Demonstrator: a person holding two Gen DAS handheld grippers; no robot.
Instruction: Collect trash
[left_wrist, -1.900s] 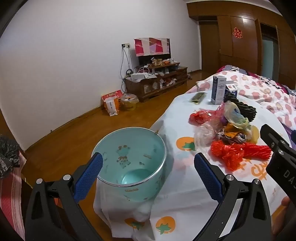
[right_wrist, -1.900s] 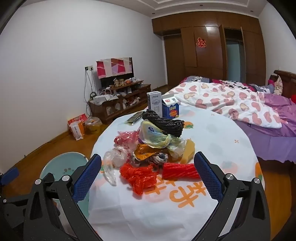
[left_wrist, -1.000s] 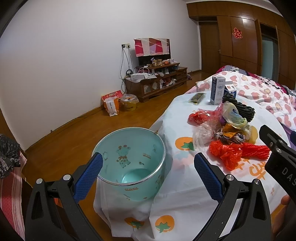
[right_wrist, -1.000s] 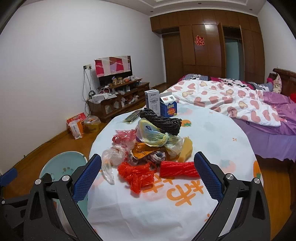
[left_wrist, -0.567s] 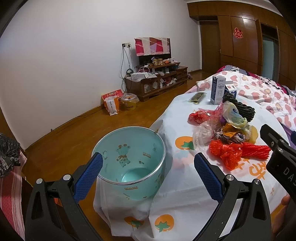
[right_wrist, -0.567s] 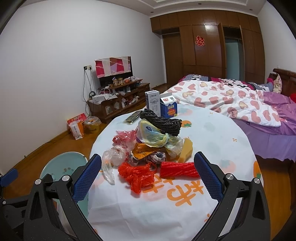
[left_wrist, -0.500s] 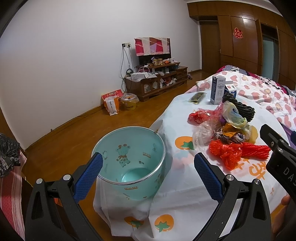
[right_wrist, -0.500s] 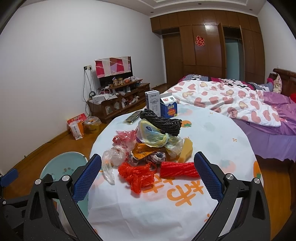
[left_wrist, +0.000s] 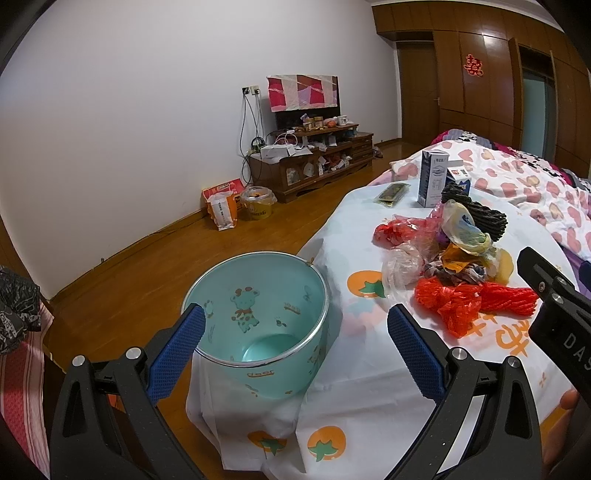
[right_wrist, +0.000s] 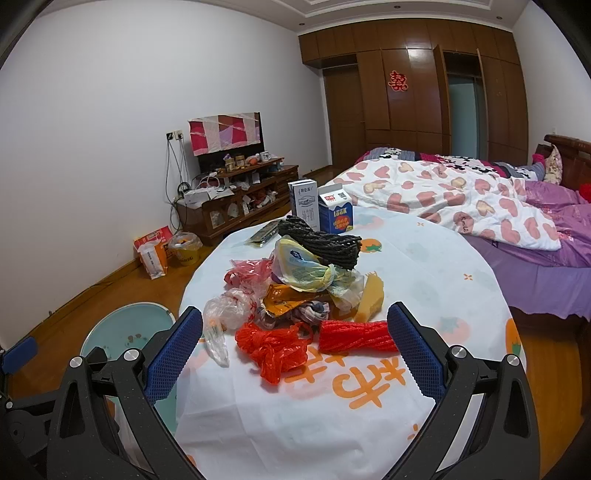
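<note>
1. The teal bin (left_wrist: 258, 317) stands at the table's left edge, upright and empty, pressed against the hanging white cloth (left_wrist: 369, 369).
2. The left gripper (left_wrist: 295, 350) hovers over the bin, fingers spread wide, holding nothing.
3. A clear bag (right_wrist: 229, 314) lies at the left of the trash pile, on the table (right_wrist: 424, 266).
4. A red bag (right_wrist: 273, 347) and a red roll (right_wrist: 354, 336) lie nearest, side by side.
5. Behind them sit an orange wrapper (right_wrist: 284, 301), a yellow bag (right_wrist: 299, 269) and a black net (right_wrist: 325, 243).
6. Two cartons (right_wrist: 321, 214) stand upright at the far side.
7. The right gripper (right_wrist: 295, 350) hovers before the pile, fingers spread wide, empty.
</note>
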